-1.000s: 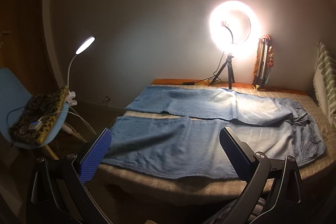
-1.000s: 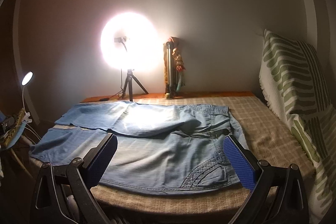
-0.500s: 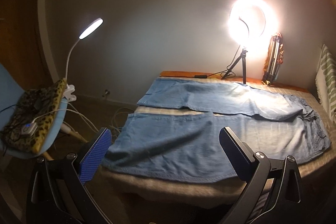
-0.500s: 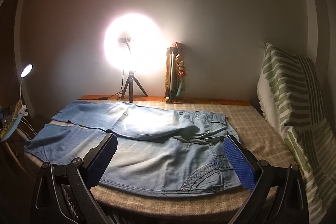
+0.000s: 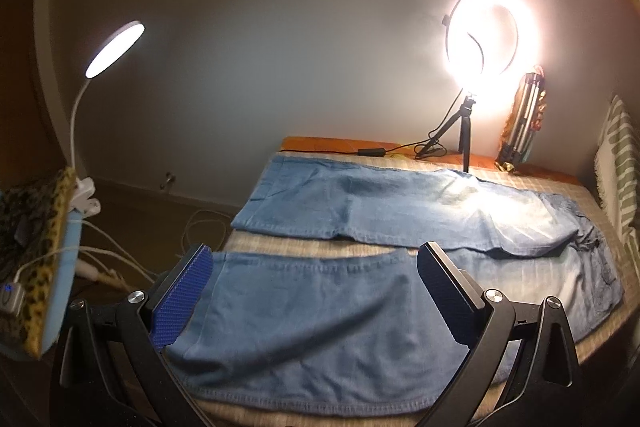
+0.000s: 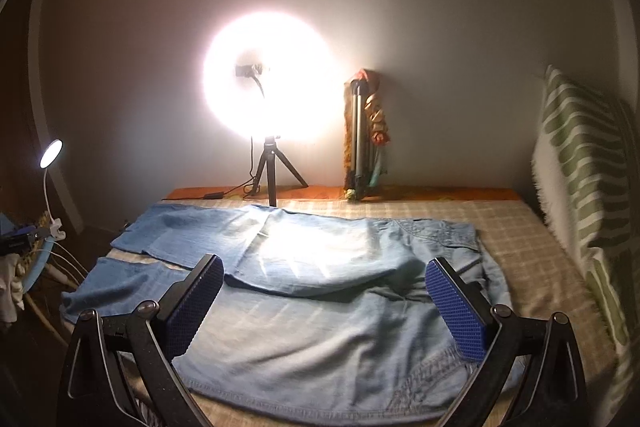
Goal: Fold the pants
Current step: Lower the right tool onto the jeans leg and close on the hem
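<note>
Pants (light blue denim) lie flat and unfolded on the bed, which has a beige checked cover. Legs run to the left, waist to the right. The two legs are spread apart with a strip of cover showing between them at the cuffs; the far leg's inner edge overlaps the near leg toward the crotch.

Left gripper: fingers wide apart, holding nothing, hovering over the near leg close to its cuff end. No contact with the cloth that I can see.

Right gripper: fingers also spread wide, empty, hovering above the near hip/seat area. Curved pocket stitching shows just under the right fingertip.

Ring light on a small tripod stands at the far edge of the bed, lit and blowing out the middle of the right wrist view. A folded tripod leans on the wall just right of it. Green-striped pillow is propped at the right. Clip-on desk lamp is lit at the left, clamped to a blue chair carrying a leopard-print cloth.
</note>
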A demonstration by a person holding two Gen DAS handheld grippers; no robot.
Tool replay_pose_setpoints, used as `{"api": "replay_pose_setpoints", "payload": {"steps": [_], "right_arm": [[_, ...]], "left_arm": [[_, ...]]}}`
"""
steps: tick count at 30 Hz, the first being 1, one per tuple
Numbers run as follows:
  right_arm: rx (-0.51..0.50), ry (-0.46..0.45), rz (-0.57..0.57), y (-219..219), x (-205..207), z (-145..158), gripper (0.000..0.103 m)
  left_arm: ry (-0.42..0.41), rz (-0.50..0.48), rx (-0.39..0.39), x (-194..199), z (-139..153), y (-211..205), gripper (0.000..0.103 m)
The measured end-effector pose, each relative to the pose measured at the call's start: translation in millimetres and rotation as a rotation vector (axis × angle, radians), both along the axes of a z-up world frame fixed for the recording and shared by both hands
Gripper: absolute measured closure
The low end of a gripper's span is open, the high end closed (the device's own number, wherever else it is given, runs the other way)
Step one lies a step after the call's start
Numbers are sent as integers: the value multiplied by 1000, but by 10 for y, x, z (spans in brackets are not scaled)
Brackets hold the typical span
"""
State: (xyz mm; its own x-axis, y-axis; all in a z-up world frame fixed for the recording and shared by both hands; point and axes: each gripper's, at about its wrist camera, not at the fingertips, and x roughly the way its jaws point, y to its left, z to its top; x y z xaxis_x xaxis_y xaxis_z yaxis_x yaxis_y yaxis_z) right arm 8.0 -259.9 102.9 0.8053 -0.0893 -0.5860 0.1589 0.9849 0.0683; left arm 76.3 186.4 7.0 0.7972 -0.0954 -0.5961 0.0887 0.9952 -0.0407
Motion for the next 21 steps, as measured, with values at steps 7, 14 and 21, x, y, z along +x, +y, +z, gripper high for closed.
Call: {"api": "replay_pose_setpoints", "payload": {"steps": [7, 14, 21], "right_arm": [[-32, 61, 125, -124, 924, -270, 1], [-82, 188, 311, -128, 2156, -856, 13], [-72, 274, 411, -243, 3095, -1502, 15]], "left_arm": [[60, 19, -3, 488, -192, -143, 5], [126, 36, 3, 969, -421, -266, 5], [188, 67, -20, 1485, -692, -352, 5]]}}
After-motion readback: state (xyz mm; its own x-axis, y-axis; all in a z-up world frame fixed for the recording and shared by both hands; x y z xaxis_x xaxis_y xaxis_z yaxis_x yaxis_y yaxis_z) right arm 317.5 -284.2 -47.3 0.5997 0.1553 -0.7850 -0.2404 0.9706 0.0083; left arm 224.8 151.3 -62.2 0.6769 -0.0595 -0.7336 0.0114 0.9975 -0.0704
